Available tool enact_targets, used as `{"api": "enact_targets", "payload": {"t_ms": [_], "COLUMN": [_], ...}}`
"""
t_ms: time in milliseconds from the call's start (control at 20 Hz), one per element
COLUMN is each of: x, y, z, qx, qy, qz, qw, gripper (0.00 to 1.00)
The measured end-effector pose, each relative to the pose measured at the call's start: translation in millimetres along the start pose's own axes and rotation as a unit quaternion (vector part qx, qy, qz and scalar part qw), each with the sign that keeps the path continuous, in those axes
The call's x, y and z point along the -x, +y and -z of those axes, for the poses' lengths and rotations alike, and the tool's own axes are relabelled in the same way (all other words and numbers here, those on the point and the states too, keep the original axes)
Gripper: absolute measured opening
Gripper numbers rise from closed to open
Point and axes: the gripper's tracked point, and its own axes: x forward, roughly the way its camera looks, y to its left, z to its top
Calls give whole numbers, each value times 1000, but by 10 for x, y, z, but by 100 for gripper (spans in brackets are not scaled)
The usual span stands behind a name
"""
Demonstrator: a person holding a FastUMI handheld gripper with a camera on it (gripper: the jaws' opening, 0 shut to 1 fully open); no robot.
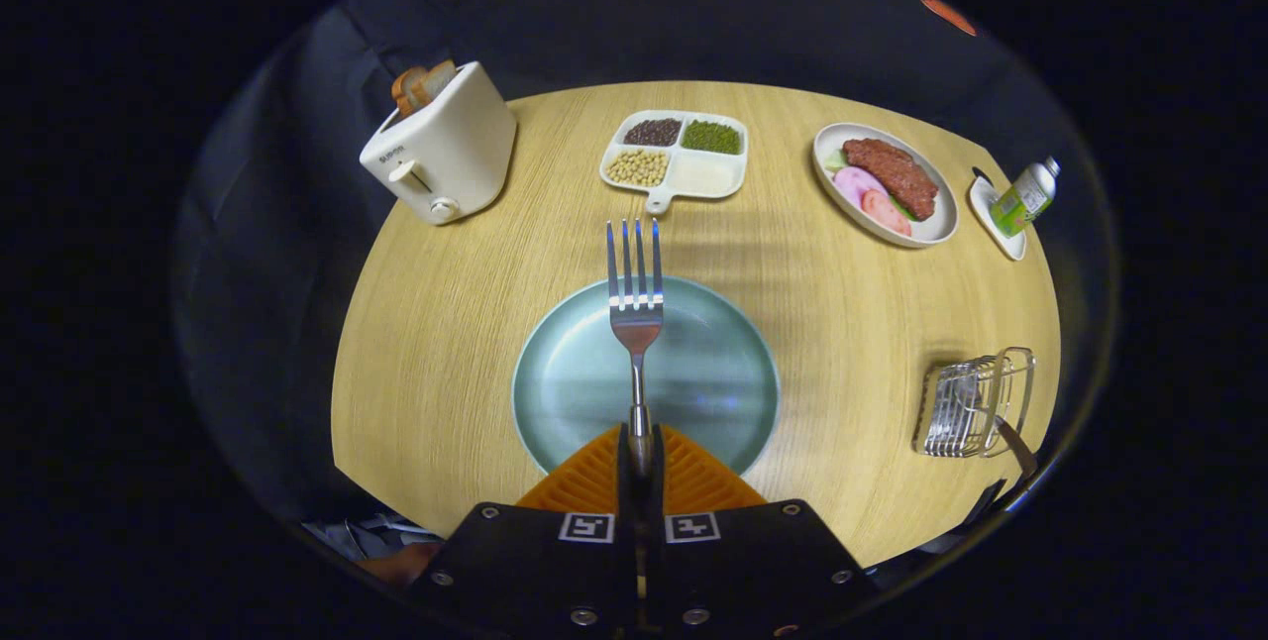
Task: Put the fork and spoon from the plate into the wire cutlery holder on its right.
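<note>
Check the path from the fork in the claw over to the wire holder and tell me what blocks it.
Nothing visible blocks it. The claw is shut on the fork above the plate; bare table lies between plate and wire holder. A handle already leans out of the holder.

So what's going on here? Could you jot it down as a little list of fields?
gripper: shut on the fork's handle
fork: held over the plate, tines pointing away
plate: blue-green, nothing lying on it
holder: wire, right of the plate, a handle sticking out of it
table: round, wooden
</note>
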Motion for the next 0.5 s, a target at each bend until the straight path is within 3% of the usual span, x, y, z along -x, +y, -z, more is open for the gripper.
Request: {"api": "enact_targets", "payload": {"t_ms": [350, 500], "x": [527, 658], "y": [-685, -1119], "z": [-103, -27], "qx": [-62, -86], "qy": [-59, -65], "qz": [22, 52], "qw": [996, 993], "gripper": [4, 4]}}
